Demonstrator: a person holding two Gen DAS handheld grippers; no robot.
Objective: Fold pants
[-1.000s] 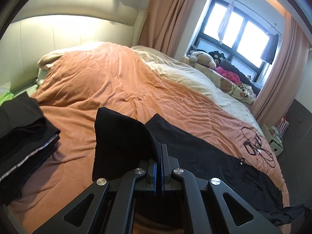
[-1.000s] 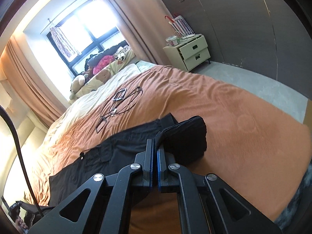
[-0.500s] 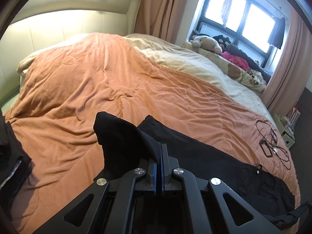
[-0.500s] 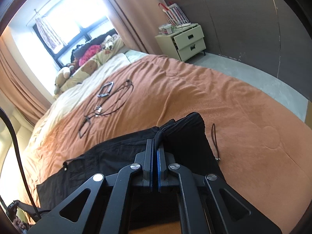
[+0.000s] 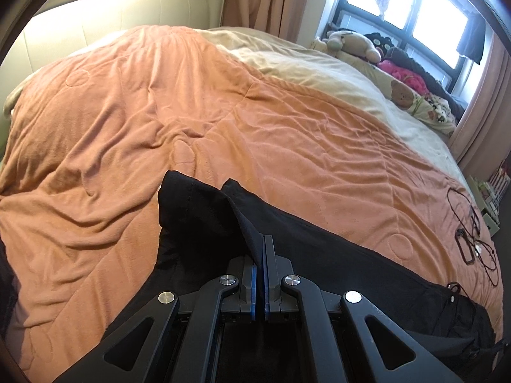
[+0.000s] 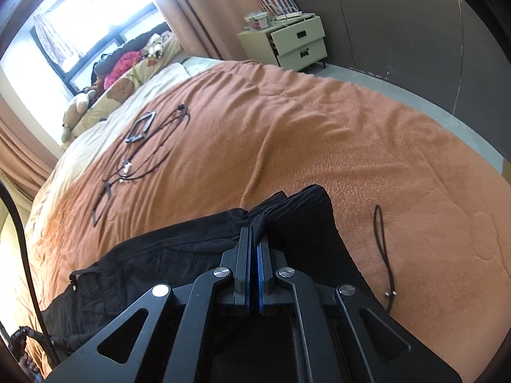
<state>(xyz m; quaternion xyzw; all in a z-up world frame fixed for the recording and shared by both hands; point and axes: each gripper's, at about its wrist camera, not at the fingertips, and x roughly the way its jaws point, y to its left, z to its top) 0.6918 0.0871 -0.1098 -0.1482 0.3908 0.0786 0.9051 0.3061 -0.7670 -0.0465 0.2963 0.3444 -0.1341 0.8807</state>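
Black pants (image 5: 335,255) lie stretched across the orange bedspread (image 5: 191,111). My left gripper (image 5: 259,239) is shut on a fold of the pants' cloth, which stands up in a peak (image 5: 198,210) just ahead of the fingers. In the right wrist view the pants (image 6: 166,255) run to the lower left. My right gripper (image 6: 254,233) is shut on a bunched edge of the pants (image 6: 303,220), low over the bedspread (image 6: 319,134).
Black cables and small devices (image 6: 143,146) lie on the bed beyond the pants, also in the left wrist view (image 5: 472,239). A loose black cord (image 6: 383,249) lies right of my right gripper. Stuffed toys (image 5: 351,43) by the window. A nightstand (image 6: 297,41) stands past the bed's corner.
Both grippers have lowered toward the bed with the pants' cloth still pinched. The left view has swung right, and the dark clothes pile at the left has dropped out of view.
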